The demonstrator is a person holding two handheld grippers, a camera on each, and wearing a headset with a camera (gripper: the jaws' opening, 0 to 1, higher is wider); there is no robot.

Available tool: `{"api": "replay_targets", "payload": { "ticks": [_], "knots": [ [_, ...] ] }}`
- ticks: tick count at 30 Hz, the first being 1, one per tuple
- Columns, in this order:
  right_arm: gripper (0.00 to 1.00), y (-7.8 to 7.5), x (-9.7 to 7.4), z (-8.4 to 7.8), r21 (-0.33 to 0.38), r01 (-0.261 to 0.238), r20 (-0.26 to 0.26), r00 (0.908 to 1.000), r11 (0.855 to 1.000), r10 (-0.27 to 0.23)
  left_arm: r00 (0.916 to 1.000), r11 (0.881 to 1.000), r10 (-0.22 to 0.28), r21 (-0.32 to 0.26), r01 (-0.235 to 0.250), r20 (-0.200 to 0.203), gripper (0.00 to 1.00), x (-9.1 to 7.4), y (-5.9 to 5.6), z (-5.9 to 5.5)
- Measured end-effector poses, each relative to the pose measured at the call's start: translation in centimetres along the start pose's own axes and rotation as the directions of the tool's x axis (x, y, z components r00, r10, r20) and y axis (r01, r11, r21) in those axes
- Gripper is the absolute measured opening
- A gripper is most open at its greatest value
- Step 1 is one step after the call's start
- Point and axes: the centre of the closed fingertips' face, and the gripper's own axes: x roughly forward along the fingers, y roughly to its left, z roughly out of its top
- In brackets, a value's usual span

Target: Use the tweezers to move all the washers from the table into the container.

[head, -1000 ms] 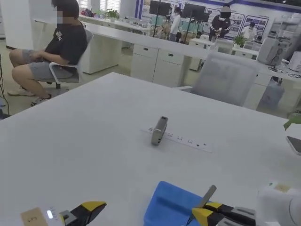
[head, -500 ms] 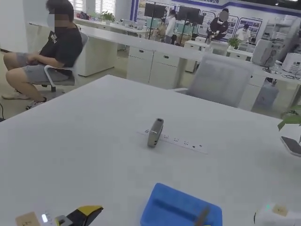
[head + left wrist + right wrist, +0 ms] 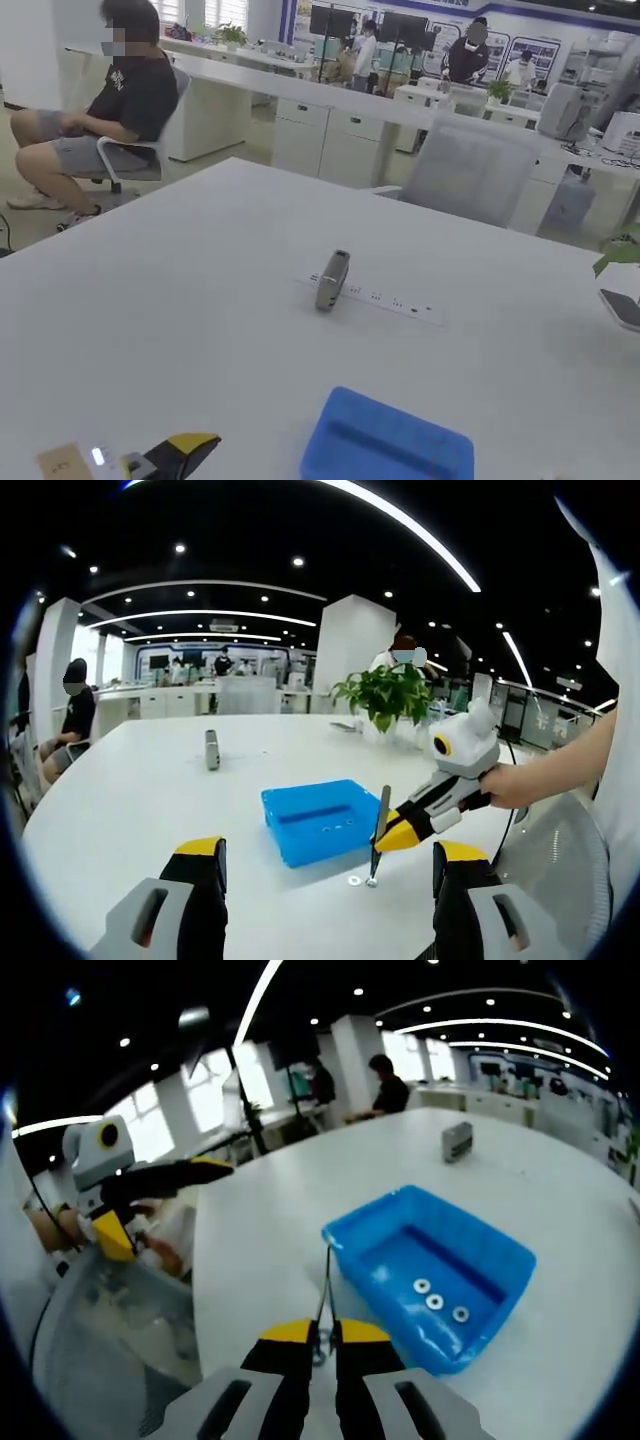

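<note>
**Tweezers tip beside a loose washer, three more in the container**

Head view: the white tabletop (image 3: 180,300) spans the frame. The blue container (image 3: 400,418) sits at the bottom centre. One yellow jaw tip of the left hand-held gripper (image 3: 182,450) pokes in at the lower left. Mid-frame lies a white power strip (image 3: 395,298) with a grey adapter (image 3: 333,280) standing on its left end. A person (image 3: 120,100) sits on a chair in the upper left.

Left gripper view: the left hand-held gripper (image 3: 328,848) shows two yellow-tipped jaws at the bottom, spread wide apart with nothing between them. Past them, in the centre, stands the container (image 3: 320,852). The right hand-held gripper (image 3: 392,838) reaches in from the right, clamped on the tweezers (image 3: 380,818), which point down at the tabletop. A single washer (image 3: 355,881) lies on the tabletop in front of the container, just beside the tweezers' tip. Whether they touch cannot be told. A potted plant (image 3: 385,695) stands right of centre behind.

Right gripper view: the right hand-held gripper (image 3: 318,1335) has its jaws together at the bottom centre, clamped on the tweezers (image 3: 324,1280). The tweezers run up toward the container's near left wall. Three washers (image 3: 436,1301) lie in a row on the container's floor, right of centre. The left hand-held gripper (image 3: 205,1168) is at the upper left.
</note>
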Motion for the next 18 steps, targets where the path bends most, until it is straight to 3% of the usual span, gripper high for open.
{"api": "replay_targets", "payload": {
  "ticks": [8,11,16,18],
  "knots": [
    [0.04,-0.1,0.2,-0.1,-0.003,0.001,0.004,1.0,1.0,-0.001,1.0,1.0,0.003,-0.002,-0.003,0.001,0.86,0.0,0.1,0.0],
    [0.02,0.0,0.2,-0.1,-0.091,0.018,0.013,0.9998,0.996,-0.016,1.0,1.0,0.004,0.0,-0.004,-0.002,0.86,0.0,0.1,-0.1],
    [0.01,1.3,-0.2,0.4,-0.11,-0.007,0.072,0.9973,0.994,0.015,1.0,1.0,-0.004,0.0,0.004,0.003,0.82,-0.1,0.0,0.1],
    [0.01,1.8,-0.4,0.6,-0.118,-0.016,0.097,0.9949,0.993,0.028,0.9991,0.998,-0.041,-0.043,0.042,0.011,0.74,-0.1,-0.5,0.2]
  ]
}}
